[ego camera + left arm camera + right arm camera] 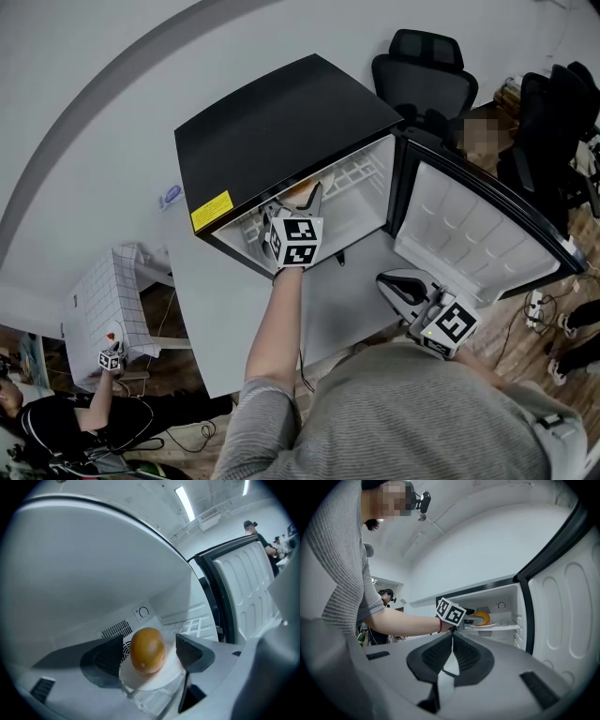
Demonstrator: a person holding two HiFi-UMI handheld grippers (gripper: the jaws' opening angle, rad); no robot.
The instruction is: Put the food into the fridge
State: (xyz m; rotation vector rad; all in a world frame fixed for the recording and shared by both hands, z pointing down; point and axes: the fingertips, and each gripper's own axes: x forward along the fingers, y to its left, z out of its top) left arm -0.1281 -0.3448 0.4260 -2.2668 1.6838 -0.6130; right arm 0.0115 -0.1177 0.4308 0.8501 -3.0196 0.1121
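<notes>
Now inside open black mini fridge (281, 122): left gripper (150, 653) jaws clasping small white round plate (151, 680) bearing orange-brown oval food (147, 648); right gripper (452, 641) at five o'clock, jaws clenched, empty.

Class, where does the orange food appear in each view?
Head view: orange food just above centre, inside fridge.
Left gripper view: orange food lower centre, on the plate.
Right gripper view: orange food right of centre, on shelf.
Shared landmark: open fridge door, at right in all.
</notes>
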